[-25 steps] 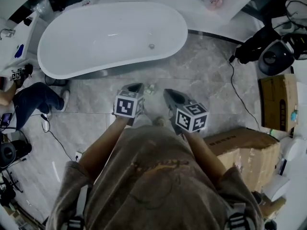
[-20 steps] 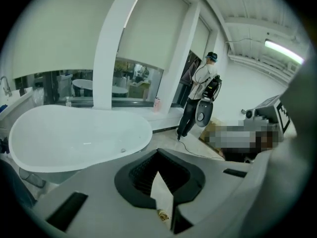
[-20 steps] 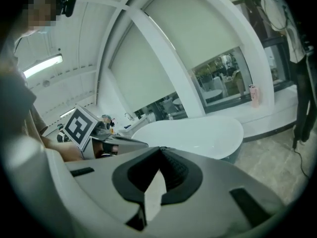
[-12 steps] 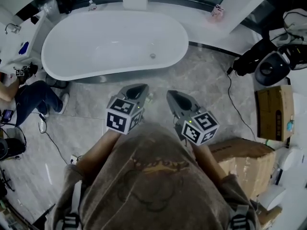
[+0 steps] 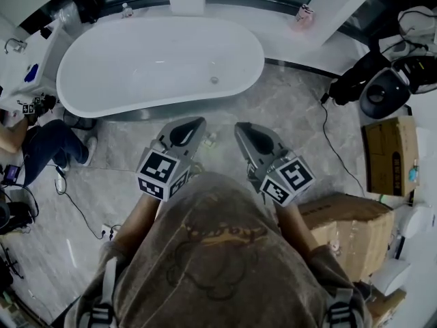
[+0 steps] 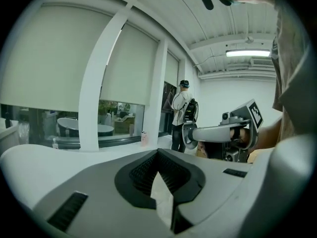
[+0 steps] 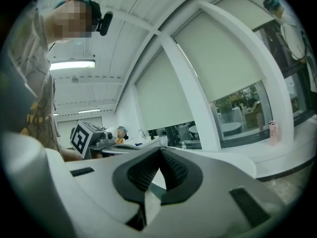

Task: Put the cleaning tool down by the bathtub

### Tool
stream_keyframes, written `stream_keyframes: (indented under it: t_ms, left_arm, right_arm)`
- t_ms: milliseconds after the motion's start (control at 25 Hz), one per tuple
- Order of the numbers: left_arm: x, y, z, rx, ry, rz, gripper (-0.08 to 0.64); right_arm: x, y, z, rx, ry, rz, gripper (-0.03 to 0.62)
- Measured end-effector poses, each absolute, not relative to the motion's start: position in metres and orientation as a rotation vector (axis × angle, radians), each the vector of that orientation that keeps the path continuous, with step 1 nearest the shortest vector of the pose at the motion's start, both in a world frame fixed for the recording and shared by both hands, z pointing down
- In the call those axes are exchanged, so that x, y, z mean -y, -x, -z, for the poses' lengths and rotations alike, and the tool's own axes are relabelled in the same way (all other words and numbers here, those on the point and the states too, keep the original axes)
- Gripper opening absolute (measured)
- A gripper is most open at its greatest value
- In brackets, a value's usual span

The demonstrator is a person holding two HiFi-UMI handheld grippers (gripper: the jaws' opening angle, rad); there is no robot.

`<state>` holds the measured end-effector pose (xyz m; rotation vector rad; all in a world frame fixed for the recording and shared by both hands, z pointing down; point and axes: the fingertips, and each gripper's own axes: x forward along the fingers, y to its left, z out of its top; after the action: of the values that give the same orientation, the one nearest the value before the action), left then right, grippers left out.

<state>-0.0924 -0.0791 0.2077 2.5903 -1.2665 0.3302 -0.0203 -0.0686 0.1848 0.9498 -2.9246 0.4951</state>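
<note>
The white oval bathtub (image 5: 160,60) stands at the top of the head view. A small pale object (image 5: 208,140) lies on the grey floor just in front of it; too small to say what it is. My left gripper (image 5: 198,121) and right gripper (image 5: 239,126) are held side by side in front of my body, above that floor spot, pointing toward the tub. Both are shut with nothing between the jaws. In the left gripper view the left gripper (image 6: 158,152) has its tips meeting, and the right gripper (image 6: 233,130) shows beside it. The right gripper view shows the same for the right gripper (image 7: 160,150).
Cardboard boxes (image 5: 345,214) sit on the floor at the right, with black equipment (image 5: 379,91) and a cable (image 5: 334,132) beyond. A seated person's legs (image 5: 48,145) are at the left. A pink bottle (image 5: 301,11) stands on the window ledge.
Both grippers have drawn back toward my body, their marker cubes lower in the head view. The jaws stay shut and the small object stays on the floor.
</note>
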Motion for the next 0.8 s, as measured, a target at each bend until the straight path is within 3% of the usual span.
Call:
stream_keyframes:
  t_ms: [800]
  left_arm:
    - [0.057,0.099,-0.22,1.269,-2.599,-0.36,0.005]
  right_arm:
    - [0.036,0.036,-0.191,3.002,-0.669,-0.495,-0.003]
